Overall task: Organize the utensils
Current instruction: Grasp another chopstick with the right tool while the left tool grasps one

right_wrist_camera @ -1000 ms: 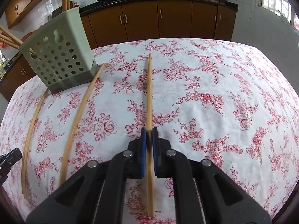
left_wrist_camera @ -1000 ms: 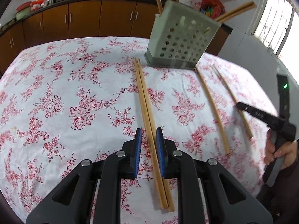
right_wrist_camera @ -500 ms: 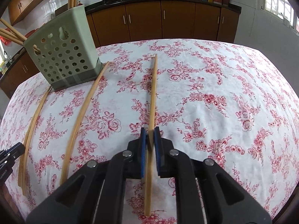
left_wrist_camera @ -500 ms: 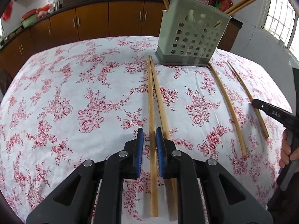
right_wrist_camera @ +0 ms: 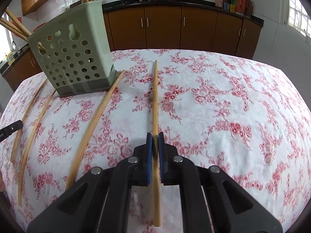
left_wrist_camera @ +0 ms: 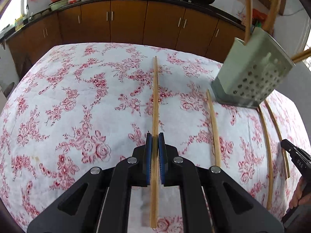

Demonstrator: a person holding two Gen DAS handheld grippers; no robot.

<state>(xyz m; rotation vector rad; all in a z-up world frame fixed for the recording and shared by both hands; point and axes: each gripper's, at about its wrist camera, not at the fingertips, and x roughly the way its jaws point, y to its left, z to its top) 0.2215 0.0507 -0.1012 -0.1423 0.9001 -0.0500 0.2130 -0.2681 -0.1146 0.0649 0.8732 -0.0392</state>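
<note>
Each gripper was clamped on its own chopstick. The left gripper (left_wrist_camera: 155, 145) had its blue fingers (left_wrist_camera: 148, 155) narrowed onto a chopstick (left_wrist_camera: 155, 101) that ran straight ahead along the line of the fingers, its far tip out over the flowered cloth of the desk (left_wrist_camera: 77, 106) and its near end sticking back under the gripper body. The right gripper (right_wrist_camera: 155, 145) held a second chopstick (right_wrist_camera: 155, 97) the same way, gripped well toward its near end, long axis in line with the fingers.

What the coming move seemed to turn on was the holder. In the left wrist view the pale perforated holder (left_wrist_camera: 252, 73) stood ahead and off to the right of the held stick, already carrying several chopsticks. In the right wrist view the same holder (right_wrist_camera: 73, 58) stood ahead and to the left. So it sat between the two hands, neither clearly the nearer. Both sticks lay nearly flat, pointing past the holder instead of at its open top; each would probably need tipping upright and swinging inward before dropping in.

Three loose chopsticks remained on the cloth: one (right_wrist_camera: 95, 124) just beside the holder's base and two (right_wrist_camera: 31, 136) further left.
</note>
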